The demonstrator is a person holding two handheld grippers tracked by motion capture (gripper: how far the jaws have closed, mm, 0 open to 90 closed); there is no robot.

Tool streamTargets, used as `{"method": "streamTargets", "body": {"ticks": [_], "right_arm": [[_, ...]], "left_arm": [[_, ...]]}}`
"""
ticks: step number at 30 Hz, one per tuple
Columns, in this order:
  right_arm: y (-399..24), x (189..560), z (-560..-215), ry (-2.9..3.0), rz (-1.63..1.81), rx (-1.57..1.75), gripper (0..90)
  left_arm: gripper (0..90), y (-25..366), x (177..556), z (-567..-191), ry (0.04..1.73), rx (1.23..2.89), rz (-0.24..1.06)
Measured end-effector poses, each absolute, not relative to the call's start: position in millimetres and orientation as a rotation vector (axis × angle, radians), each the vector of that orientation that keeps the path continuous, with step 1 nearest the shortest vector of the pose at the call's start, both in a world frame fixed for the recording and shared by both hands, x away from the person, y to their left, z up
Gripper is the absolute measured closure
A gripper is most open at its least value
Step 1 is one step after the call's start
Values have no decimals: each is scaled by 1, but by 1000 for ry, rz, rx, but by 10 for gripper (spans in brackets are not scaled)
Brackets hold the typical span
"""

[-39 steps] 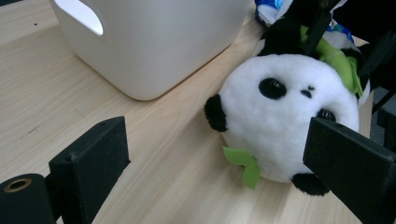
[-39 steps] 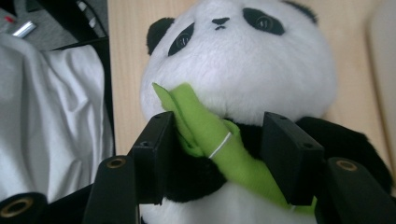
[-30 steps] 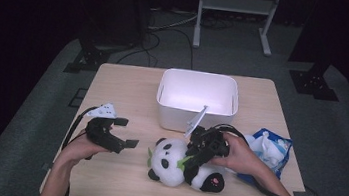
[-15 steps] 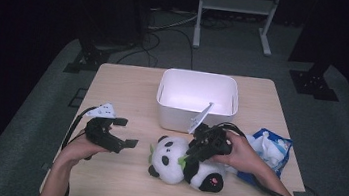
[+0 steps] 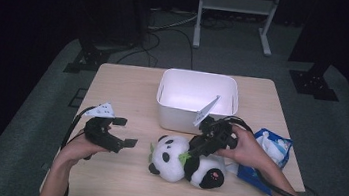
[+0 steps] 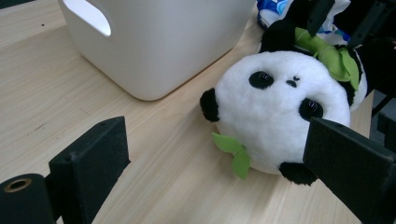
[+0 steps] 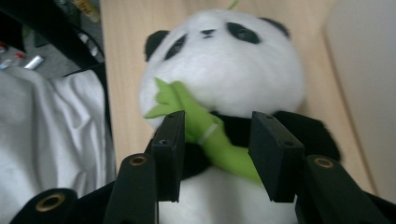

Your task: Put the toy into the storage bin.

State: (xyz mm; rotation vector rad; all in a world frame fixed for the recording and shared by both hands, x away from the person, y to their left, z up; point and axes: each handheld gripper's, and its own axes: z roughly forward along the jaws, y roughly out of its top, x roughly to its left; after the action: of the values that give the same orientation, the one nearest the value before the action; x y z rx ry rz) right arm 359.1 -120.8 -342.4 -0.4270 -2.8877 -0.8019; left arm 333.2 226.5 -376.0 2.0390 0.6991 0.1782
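Right gripper (image 7: 217, 156): jaws part-open, just widened, straddling green bamboo stalk (image 7: 219, 144) on panda plush (image 7: 224, 70); pads seemingly not pressing, though view blurs. Plush lies directly under jaws, white bin (image 5: 196, 100) just beyond, blue packet (image 5: 269, 150) behind hand. Better: centre jaws over stalk and chest, sink deeper into plush, then close. Left gripper (image 5: 120, 131) wide, empty, well off plush's head side.

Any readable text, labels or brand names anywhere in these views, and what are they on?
No text can be read in any view.
Blue and white packet: there may be print on it, but it is too small and blurred to read.
White bin, panda plush and table: no words or marks to be seen.
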Motion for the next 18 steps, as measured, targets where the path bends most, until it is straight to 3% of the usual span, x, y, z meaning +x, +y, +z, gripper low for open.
{"method": "streamTargets", "body": {"ticks": [18], "right_arm": [[-125,398,-353,-2937,-712,-538,491]], "left_arm": [[55,229,335,-379,710,2039,166]]}}
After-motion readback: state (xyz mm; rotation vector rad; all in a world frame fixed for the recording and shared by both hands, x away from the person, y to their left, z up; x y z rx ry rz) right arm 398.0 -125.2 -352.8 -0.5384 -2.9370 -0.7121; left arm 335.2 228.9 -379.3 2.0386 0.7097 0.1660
